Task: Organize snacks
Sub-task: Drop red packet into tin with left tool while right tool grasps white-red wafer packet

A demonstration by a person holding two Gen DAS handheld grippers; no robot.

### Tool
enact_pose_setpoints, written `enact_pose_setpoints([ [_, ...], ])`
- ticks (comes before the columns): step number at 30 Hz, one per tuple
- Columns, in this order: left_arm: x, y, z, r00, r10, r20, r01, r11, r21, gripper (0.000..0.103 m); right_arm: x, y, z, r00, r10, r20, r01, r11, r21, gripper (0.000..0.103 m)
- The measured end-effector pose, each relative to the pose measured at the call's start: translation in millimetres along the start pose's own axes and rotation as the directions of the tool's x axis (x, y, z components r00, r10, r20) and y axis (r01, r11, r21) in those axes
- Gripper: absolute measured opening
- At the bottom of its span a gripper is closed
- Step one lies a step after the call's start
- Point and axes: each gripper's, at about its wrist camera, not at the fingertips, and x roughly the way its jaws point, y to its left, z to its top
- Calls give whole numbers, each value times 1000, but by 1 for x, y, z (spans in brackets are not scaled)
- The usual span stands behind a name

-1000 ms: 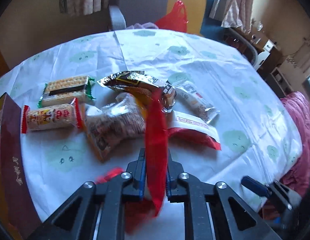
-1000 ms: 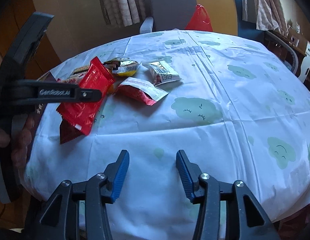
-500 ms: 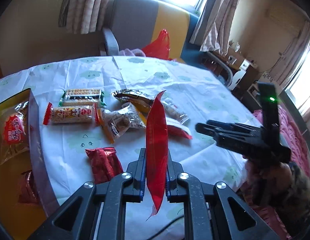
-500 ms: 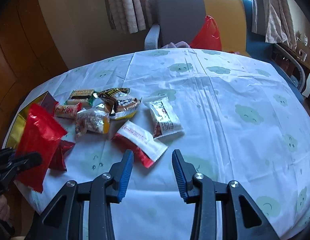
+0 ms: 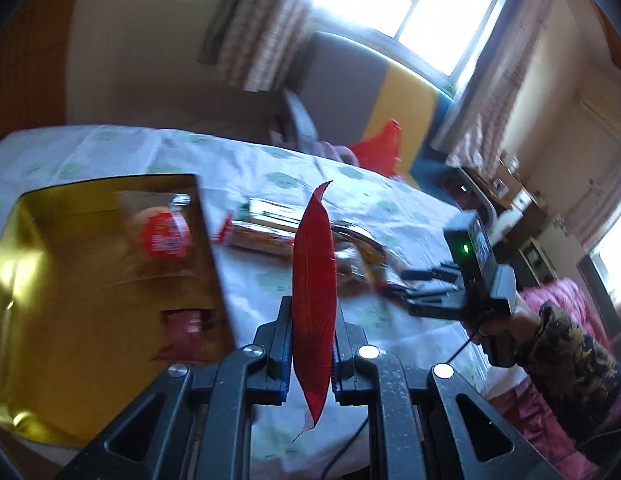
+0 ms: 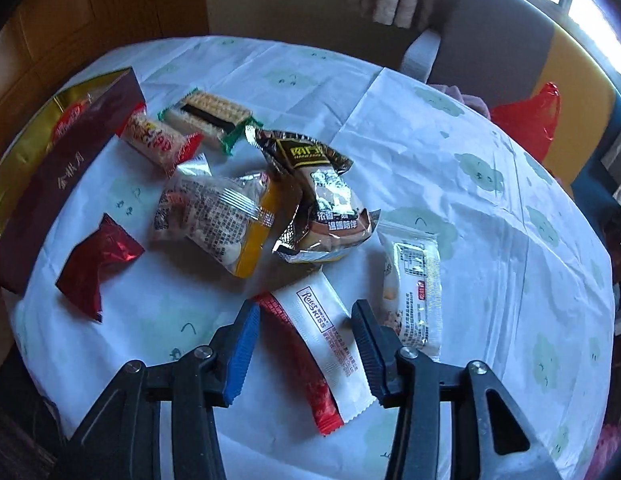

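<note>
Packets crowd the cloth; bare tablecloth lies right of the white packet.

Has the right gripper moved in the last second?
Yes. The right gripper has come forward over the table, and its open jaws now straddle the white-and-red packet, which earlier lay well ahead of it.
</note>
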Motion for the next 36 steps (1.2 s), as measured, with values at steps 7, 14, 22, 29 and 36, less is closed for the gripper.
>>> enact_pose_setpoints([
  [7, -11, 94, 19, 979, 205, -18, -204, 956, -210, 15, -7, 13, -17, 999, -37, -9, 37, 999, -39, 32],
  [14, 34, 143, 48, 944, 320, -82, -330, 913, -241, 15, -14, 33, -34, 997, -79, -4, 79, 994, -80, 33],
  [22, 63, 144, 67, 875, 478, -79, -484, 862, -152, 25, -12, 31, -31, 997, -81, -8, 80, 995, -64, 34],
  [29, 44, 111, 53, 831, 556, 17, -553, 829, -83, 38, -9, 32, -32, 996, -83, 15, 83, 996, -30, 34],
  [36, 13, 77, 33, 826, 557, 88, -553, 830, -72, 44, -12, 34, -37, 995, -90, 36, 90, 996, 1, 33],
])
